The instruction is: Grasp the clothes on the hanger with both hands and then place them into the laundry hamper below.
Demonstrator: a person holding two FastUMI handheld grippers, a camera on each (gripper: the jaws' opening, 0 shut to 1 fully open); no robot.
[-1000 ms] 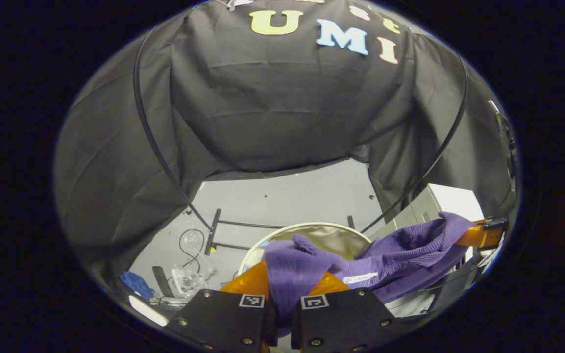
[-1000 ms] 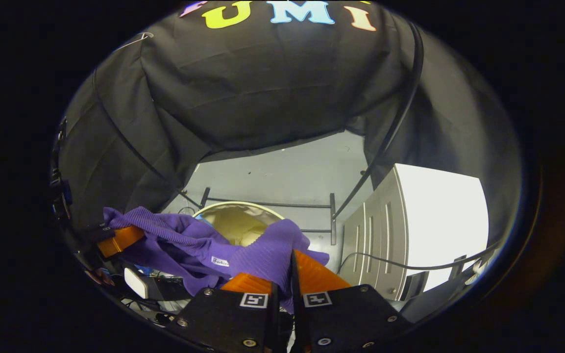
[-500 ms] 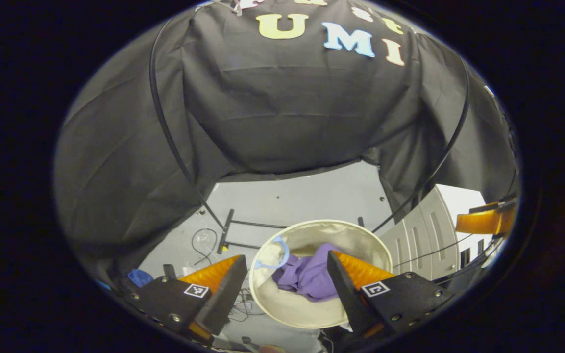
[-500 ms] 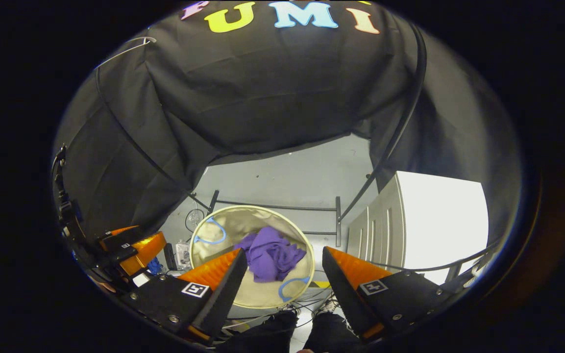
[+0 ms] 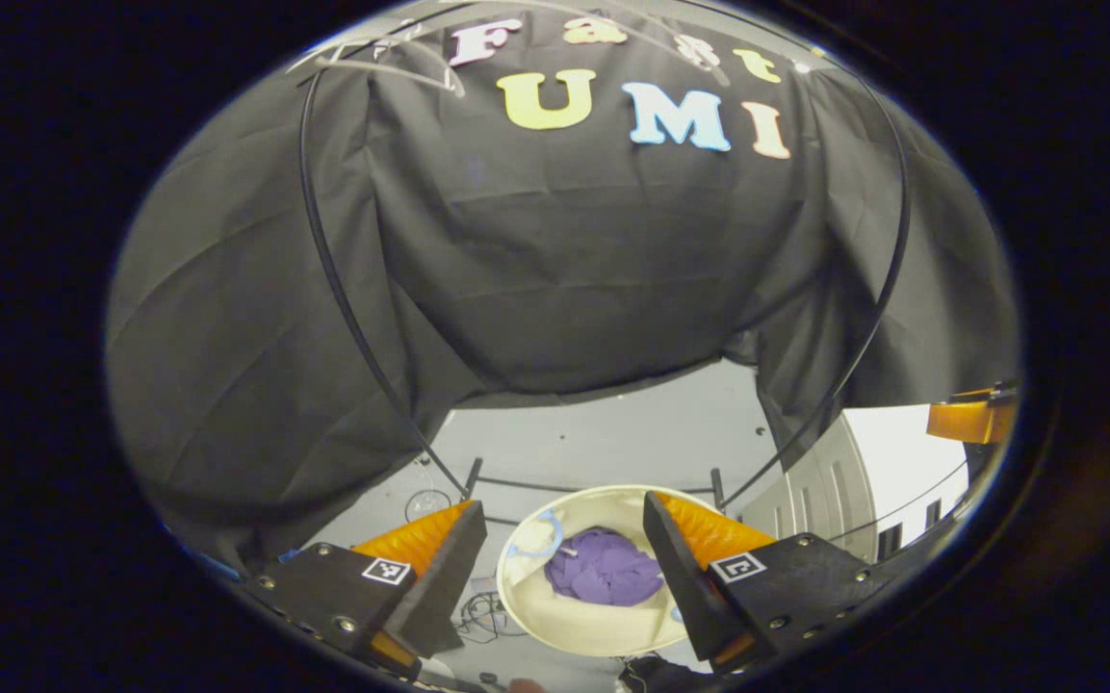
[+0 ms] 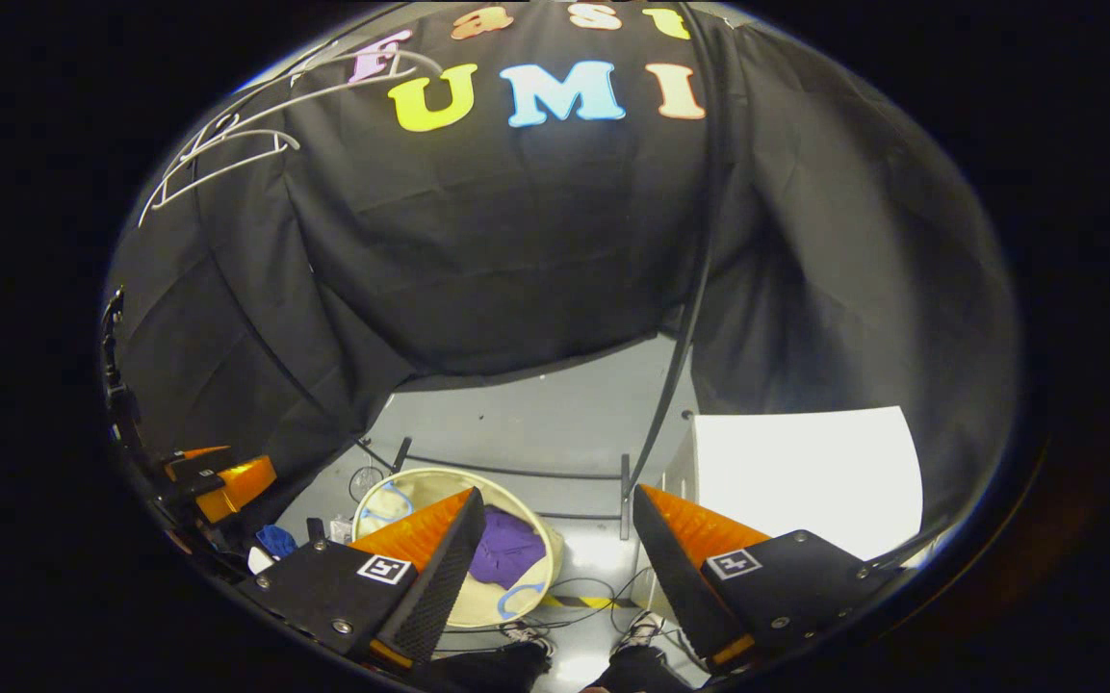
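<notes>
**Both grippers released above the hamper, purple garment inside**

Two fingers of the left gripper [image 5: 559, 563] are seen spread wide apart in the left gripper view, with nothing held between them. Through the gap between them the laundry hamper [image 5: 540, 621] is seen on the floor [image 5: 612, 443] below, round and pale, with the purple clothes [image 5: 605, 580] lying crumpled inside it, near its middle. A blue loop handle [image 5: 540, 534] is seen at the hamper's far left rim. At the right edge of that view the right gripper [image 5: 973, 421] is partly seen, well apart from the hamper.

In the right gripper view the right gripper [image 6: 559, 558] is likewise released, its fingers wide apart and empty. The hamper [image 6: 383, 505] is seen below and to the left, partly hidden by the left finger, with the purple clothes [image 6: 506, 558] inside it. The left gripper [image 6: 222, 481] is seen at the far left edge. A white cabinet [image 6: 805, 472] stands to the right of the hamper, and bare wire hangers [image 6: 227, 154] are seen at the upper left. The person's shoes [image 6: 526, 635] are seen at the bottom edge.
</notes>
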